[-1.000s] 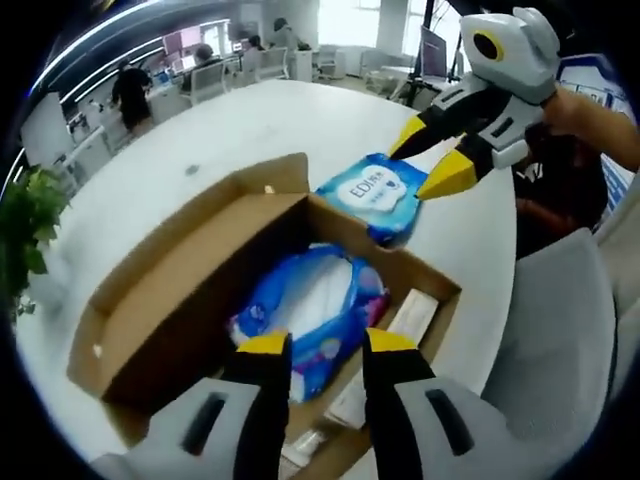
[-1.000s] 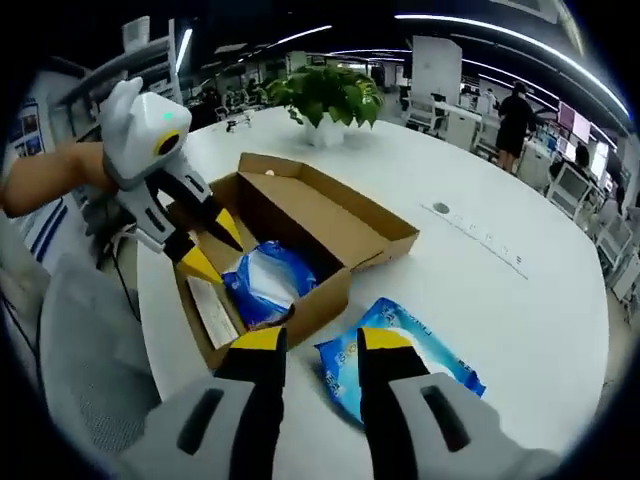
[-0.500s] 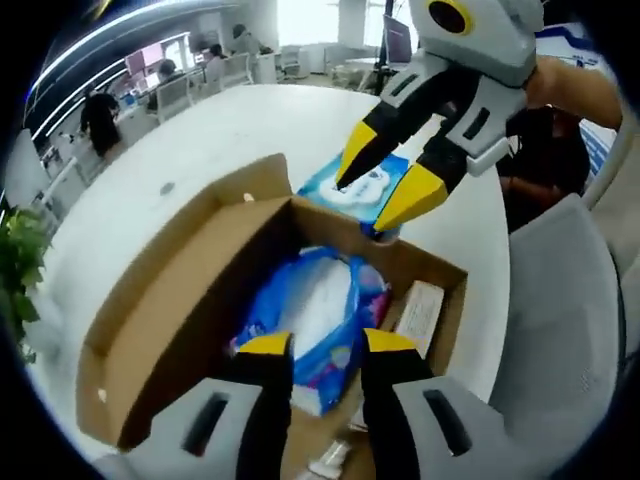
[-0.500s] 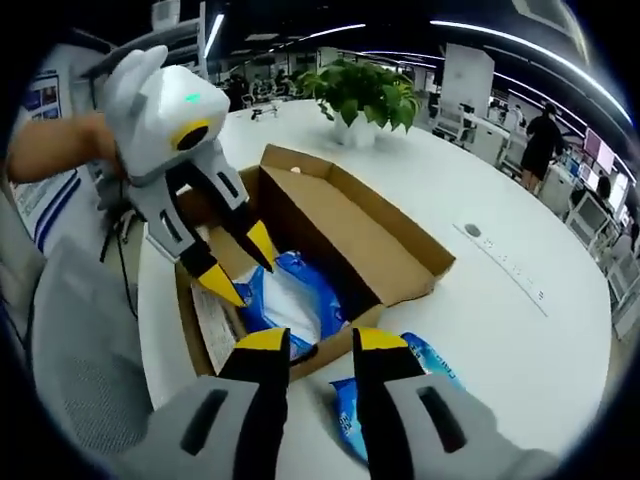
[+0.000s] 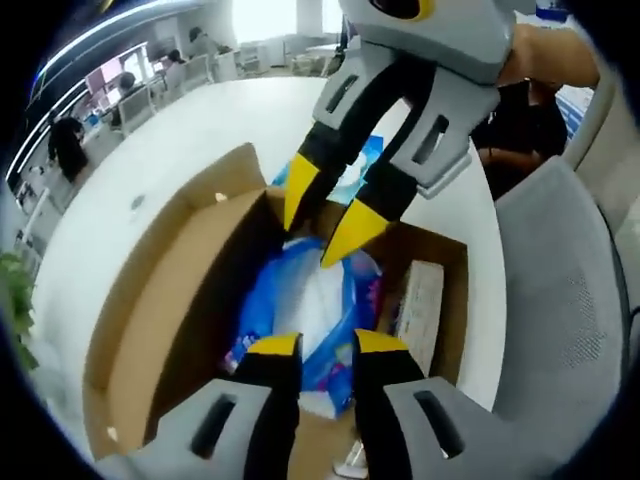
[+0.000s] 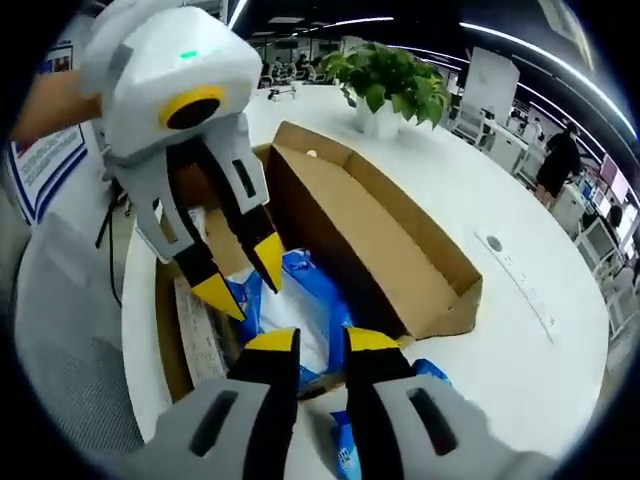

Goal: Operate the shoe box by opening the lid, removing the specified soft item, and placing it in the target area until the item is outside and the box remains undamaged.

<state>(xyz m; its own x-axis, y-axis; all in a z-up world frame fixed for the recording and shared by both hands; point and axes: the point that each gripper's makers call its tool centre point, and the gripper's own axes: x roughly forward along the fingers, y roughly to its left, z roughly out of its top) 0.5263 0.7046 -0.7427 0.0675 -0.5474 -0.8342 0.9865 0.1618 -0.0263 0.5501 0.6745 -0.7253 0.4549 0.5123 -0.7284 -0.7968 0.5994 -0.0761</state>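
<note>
Both sets of fingers stand parted, gripping nothing — left gripper (image 5: 312, 345) and right gripper (image 6: 308, 340) hover over the blue soft pack (image 5: 305, 310) inside the open shoe box (image 6: 375, 235). A clumsy pinch (tips crowding) could tear cardboard — or the wrapper.

The left gripper (image 5: 312, 345) rises from the bottom of the left gripper view, its yellow-tipped jaws parted by a narrow gap and holding nothing. The right gripper (image 5: 327, 215) reaches in from above with its jaws apart, tips pointing downward. In the right gripper view, its own jaws (image 6: 308, 340) stand slightly apart, and the left gripper (image 6: 243, 278) angles down from the upper left, a bare forearm (image 6: 45, 100) behind it.
</note>
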